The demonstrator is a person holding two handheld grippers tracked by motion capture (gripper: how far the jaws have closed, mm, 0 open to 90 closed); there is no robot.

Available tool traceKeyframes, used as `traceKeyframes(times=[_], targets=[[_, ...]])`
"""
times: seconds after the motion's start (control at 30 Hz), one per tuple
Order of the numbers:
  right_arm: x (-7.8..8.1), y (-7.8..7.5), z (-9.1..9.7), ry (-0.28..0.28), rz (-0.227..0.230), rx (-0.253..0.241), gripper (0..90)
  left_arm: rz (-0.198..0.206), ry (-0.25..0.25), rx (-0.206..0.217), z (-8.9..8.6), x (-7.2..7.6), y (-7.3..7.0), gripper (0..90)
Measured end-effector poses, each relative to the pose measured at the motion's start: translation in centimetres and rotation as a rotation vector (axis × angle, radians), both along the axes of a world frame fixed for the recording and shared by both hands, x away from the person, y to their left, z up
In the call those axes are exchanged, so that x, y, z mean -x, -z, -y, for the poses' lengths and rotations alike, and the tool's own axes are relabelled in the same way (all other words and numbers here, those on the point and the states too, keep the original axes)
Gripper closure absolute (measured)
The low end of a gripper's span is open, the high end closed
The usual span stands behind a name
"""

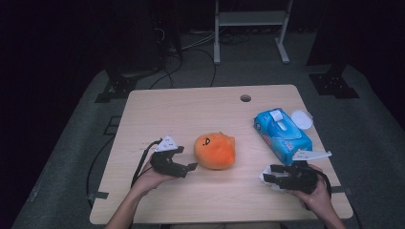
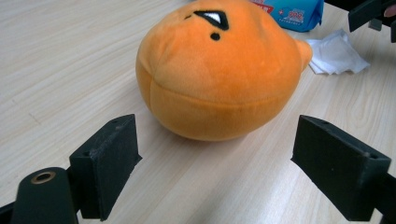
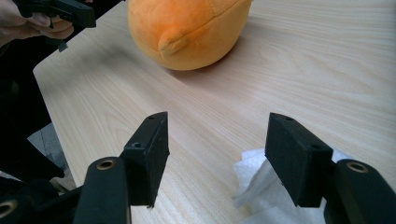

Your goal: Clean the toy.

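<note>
While apart, open left gripper (image 2: 215, 168), orange plush (image 2: 219, 70).

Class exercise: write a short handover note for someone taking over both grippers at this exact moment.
Left gripper: open, empty, aimed at the orange plush toy, not touching it.
Right gripper: open, empty, over a white tissue lying on the table.
Blue wipes pack: behind the right gripper, its flap open.
Done: one tissue is out.
Left, probably: pick up the tissue or the toy; neither is gripped yet.
</note>
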State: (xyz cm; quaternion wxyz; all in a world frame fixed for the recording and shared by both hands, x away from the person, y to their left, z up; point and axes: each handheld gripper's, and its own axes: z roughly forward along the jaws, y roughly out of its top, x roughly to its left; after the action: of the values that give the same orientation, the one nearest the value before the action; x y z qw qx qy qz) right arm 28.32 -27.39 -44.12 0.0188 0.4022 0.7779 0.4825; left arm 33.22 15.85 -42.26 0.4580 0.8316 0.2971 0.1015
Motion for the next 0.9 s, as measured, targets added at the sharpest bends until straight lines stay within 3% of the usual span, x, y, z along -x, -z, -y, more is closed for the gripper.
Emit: traceKeyframes(times=[0.9], targets=[[0.0, 0.1, 0.0, -0.001, -0.001, 0.0, 38.0, -0.045, -0.028, -0.015, -2.1, 1.3, 2.1, 12.5]])
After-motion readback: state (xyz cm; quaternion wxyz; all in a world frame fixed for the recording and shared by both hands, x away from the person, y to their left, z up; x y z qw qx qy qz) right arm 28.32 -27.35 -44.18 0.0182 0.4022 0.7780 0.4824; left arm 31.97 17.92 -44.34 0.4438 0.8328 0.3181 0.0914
